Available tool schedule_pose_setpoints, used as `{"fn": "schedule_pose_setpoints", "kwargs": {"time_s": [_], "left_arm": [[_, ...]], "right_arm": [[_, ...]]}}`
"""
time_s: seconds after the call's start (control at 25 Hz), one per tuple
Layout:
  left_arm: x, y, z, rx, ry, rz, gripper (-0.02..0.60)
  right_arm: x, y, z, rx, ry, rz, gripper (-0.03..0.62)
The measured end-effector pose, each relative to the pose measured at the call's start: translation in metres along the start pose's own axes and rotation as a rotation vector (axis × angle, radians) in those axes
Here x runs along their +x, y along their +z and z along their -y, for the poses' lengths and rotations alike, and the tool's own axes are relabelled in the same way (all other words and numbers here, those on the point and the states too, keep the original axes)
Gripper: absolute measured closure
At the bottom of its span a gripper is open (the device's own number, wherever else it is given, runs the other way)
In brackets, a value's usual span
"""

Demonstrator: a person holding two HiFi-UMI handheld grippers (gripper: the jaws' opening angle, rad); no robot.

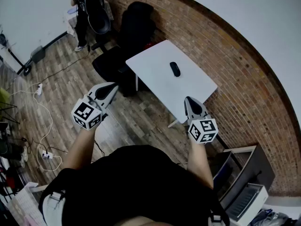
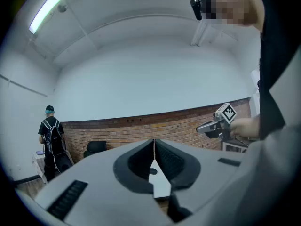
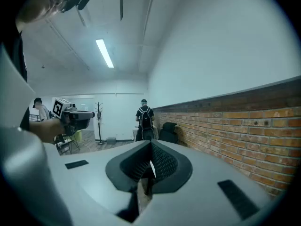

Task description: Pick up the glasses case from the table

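1. Task item. The glasses case (image 1: 175, 69) is a dark, oblong object. It lies flat on the white worktop (image 1: 153, 69), in the half nearer the brick wall (image 1: 244, 93). Nothing touches it, and the surface around it is bare.

2. Left hand-held gripper (image 1: 113, 86). The left gripper view shows the two jaws brought together, with the tips meeting along one seam. Nothing is gripped between them. In the head view this unit is held over the wooden floor (image 1: 136, 119), on the near side of the worktop and to the left of its near corner. It is well apart from the glasses case. Its marker cube (image 1: 87, 114) sits at the rear, next to the person's hand.

3. Right hand-held gripper (image 1: 187, 99). The right gripper view shows the jaws fully closed, tip against tip, with nothing held. In the head view the tips stand close to the near edge of the worktop. They do not touch it and are clear of the glasses case.

4. Relative position. Both units point towards the worktop, side by side and well apart from each other. The glasses case lies beyond them, roughly between their lines.

5. Surroundings. Black chairs (image 1: 134, 27) stand at the far left side of the worktop. A second person (image 1: 82, 8) stands farther back. A grey cabinet (image 1: 244, 178) stands against the brick wall at the right.
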State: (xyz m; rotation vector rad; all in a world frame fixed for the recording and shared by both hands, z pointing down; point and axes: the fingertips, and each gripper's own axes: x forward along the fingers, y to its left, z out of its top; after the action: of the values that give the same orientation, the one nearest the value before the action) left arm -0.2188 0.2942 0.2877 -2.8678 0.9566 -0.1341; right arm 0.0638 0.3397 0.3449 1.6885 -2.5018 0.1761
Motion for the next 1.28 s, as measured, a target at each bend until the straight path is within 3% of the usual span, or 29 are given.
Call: {"fn": "schedule_pose_setpoints", "kwargs": {"time_s": [0.36,0.6,0.84,1.28], "left_arm": [[-0.006,-0.01,-0.034,0.019,-0.033,-0.018,0.568],[-0.014,-0.014,-0.051,0.038,-0.058,-0.026,0.568],[-0.016,-0.022,-0.058,0.026,-0.092,-0.044,0.568],[0.005,-0.023,-0.063,0.042,-0.108,-0.066,0.568]], "right_arm": [[0.034,0.002,-0.016,-0.003,-0.014,-0.017,0.579],[0.037,0.012,-0.024,0.054,-0.049,0.051,0.579],[0.037,0.004,-0.027,0.078,-0.092,0.021,0.579],[0.041,0.0,-0.004,0.114,-0.113,0.039,0.579]]}}
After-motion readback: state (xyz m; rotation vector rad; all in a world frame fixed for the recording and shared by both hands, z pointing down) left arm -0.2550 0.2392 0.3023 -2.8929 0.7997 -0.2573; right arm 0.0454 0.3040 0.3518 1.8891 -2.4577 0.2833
